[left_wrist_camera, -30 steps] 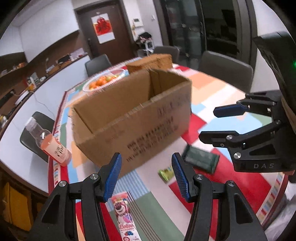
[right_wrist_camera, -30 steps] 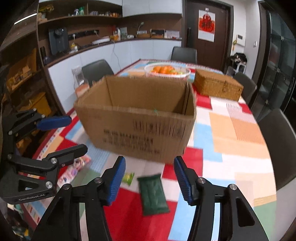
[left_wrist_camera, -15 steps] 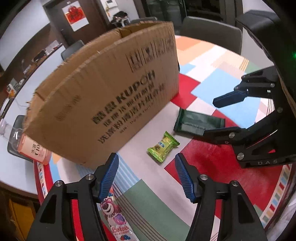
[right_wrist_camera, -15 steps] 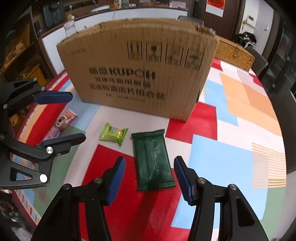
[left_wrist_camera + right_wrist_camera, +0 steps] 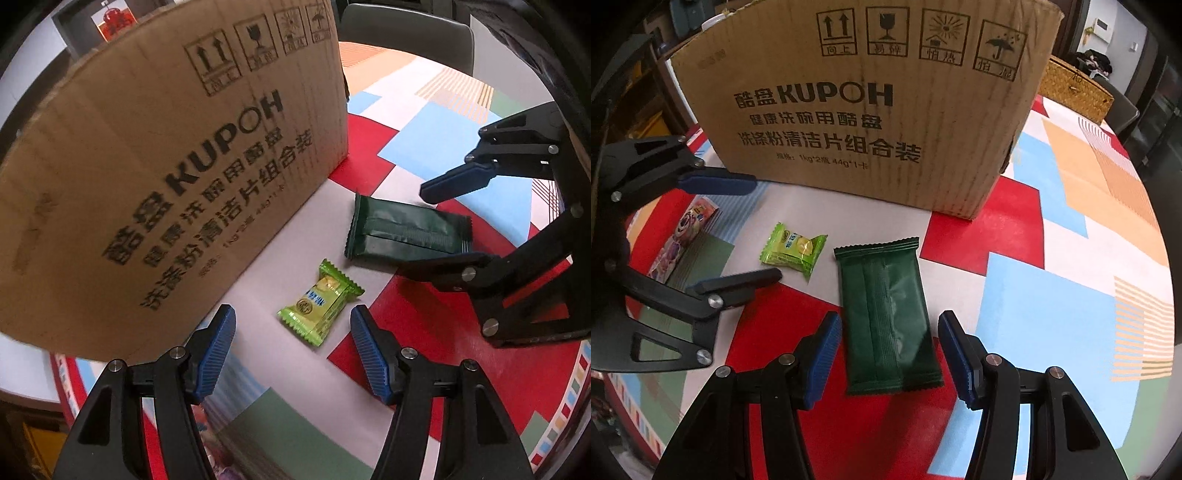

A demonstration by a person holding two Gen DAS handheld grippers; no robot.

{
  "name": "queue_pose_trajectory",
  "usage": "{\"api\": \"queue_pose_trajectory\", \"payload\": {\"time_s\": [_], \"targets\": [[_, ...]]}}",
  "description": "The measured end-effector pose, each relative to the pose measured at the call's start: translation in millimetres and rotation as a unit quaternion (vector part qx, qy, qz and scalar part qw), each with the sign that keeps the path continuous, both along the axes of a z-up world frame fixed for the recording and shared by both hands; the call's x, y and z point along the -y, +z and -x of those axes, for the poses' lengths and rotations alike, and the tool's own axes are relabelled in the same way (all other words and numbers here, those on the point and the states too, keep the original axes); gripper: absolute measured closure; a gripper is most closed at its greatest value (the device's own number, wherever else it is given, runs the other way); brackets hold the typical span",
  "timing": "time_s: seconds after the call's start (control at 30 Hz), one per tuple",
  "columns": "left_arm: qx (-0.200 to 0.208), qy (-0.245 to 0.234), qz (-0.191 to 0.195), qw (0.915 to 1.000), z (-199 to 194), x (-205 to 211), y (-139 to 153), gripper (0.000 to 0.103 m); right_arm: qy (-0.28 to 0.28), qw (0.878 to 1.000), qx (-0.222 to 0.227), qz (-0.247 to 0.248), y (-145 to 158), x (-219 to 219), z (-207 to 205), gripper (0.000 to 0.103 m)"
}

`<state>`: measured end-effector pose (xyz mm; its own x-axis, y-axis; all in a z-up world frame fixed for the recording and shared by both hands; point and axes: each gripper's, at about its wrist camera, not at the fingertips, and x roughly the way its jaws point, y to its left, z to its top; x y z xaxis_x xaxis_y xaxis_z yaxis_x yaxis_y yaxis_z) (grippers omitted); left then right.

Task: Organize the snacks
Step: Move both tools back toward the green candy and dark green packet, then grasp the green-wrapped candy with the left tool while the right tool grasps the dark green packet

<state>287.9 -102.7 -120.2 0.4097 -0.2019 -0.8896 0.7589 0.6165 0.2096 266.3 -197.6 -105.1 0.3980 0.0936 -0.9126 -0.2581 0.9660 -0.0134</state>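
Note:
A light green candy packet (image 5: 320, 307) lies on the tablecloth just ahead of my open left gripper (image 5: 291, 349); it also shows in the right wrist view (image 5: 793, 250). A dark green snack pouch (image 5: 889, 314) lies flat with its near end between the open jaws of my right gripper (image 5: 890, 354); in the left wrist view the dark green snack pouch (image 5: 406, 230) sits between the right gripper's fingers (image 5: 458, 182). A large cardboard box (image 5: 864, 99) stands right behind both snacks. A pink strawberry-bear snack pack (image 5: 685, 236) lies at the left, under the left gripper (image 5: 735, 229).
The round table wears a patchwork cloth (image 5: 1052, 295) of red, blue, orange and green. A wicker basket (image 5: 1075, 88) stands behind the box on the right. Chairs (image 5: 406, 40) ring the far edge.
Both grippers have dropped low toward the table in front of the box. The candy now lies by the left jaws and the green pouch between the right jaws. Both stay open.

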Motion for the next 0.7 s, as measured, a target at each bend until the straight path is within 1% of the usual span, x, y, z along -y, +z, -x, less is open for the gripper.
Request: {"api": "queue_pose_trajectory", "payload": {"time_s": [0.1, 0.27, 0.37, 0.43, 0.47, 0.53, 0.57, 0.6, 0.63, 0.7], "targets": [[-0.003, 0.001, 0.0, 1.0, -3.9, 4.2, -5.4, 0.039, -0.002, 1.0, -0.002, -0.004, -3.5, 4.1, -5.9, 0.048], [-0.013, 0.015, 0.02, 0.9996, -11.0, 5.0, -4.9, 0.04, -0.009, 1.0, 0.002, -0.015, -4.8, 10.1, -13.4, 0.048], [-0.025, 0.025, 0.034, 0.9988, -15.0, 6.2, -4.5, 0.051, -0.016, 1.0, 0.008, -0.021, -4.0, 15.1, -15.6, 0.048], [-0.04, 0.039, 0.049, 0.9973, -17.4, 5.9, -4.2, 0.065, -0.022, 0.999, 0.012, -0.026, -3.5, 19.5, -17.6, 0.048], [-0.044, 0.044, 0.054, 0.9966, -17.5, 5.0, -4.5, 0.068, -0.025, 0.999, 0.014, -0.029, -3.1, 21.7, -19.5, 0.048], [-0.048, 0.058, 0.064, 0.9951, -16.3, 1.6, -5.4, 0.078, -0.029, 0.999, 0.02, -0.028, -3.3, 22.8, -19.1, 0.048], [-0.052, 0.066, 0.071, 0.9939, -15.5, 0.2, -5.6, 0.08, -0.029, 0.999, 0.023, -0.023, -3.6, 22.1, -18.3, 0.051], [-0.053, 0.074, 0.076, 0.9929, -14.7, -1.4, -5.8, 0.08, -0.029, 0.999, 0.027, -0.017, -4.2, 21.4, -17.3, 0.056], [-0.054, 0.08, 0.08, 0.9921, -14.2, -2.9, -6.0, 0.08, -0.03, 0.999, 0.032, -0.008, -4.3, 20.9, -16.4, 0.056], [-0.056, 0.093, 0.088, 0.9902, -12.6, -7.2, -5.4, 0.082, -0.031, 0.999, 0.035, -0.009, -5.2, 14.9, -7.1, 0.057]]}}
